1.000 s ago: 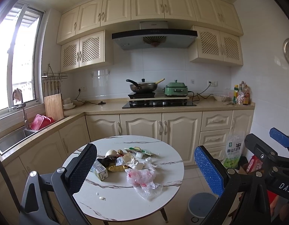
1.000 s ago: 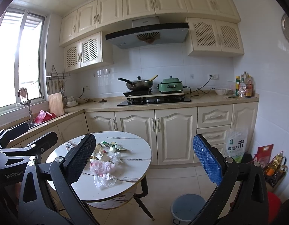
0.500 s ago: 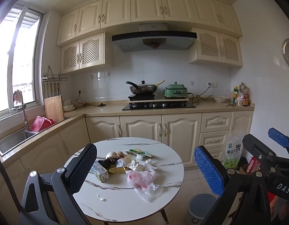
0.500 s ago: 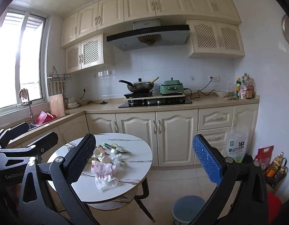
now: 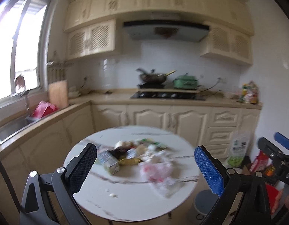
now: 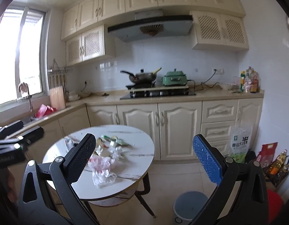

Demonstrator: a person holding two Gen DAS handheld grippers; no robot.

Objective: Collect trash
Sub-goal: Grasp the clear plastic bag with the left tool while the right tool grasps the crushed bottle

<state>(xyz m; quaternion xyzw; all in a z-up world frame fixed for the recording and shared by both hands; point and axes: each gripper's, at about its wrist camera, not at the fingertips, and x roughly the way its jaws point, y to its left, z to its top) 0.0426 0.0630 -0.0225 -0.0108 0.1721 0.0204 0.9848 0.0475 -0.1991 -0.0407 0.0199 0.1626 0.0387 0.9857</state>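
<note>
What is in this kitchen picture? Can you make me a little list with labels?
room: kitchen
table: round, white, marbled
trash: pile on the table, with a clear plastic bag and wrappers
bin: grey, on the floor right of the table
left gripper: open, empty, above the table
right gripper: open, empty
stove: holds a wok and a green pot
task progress: nothing picked up yet

kitchen | cream cabinets (image 6: 178, 133) | white tiled wall (image 6: 178, 60) | bright window (image 6: 18, 60) | pale floor tiles (image 6: 174, 180)
</note>
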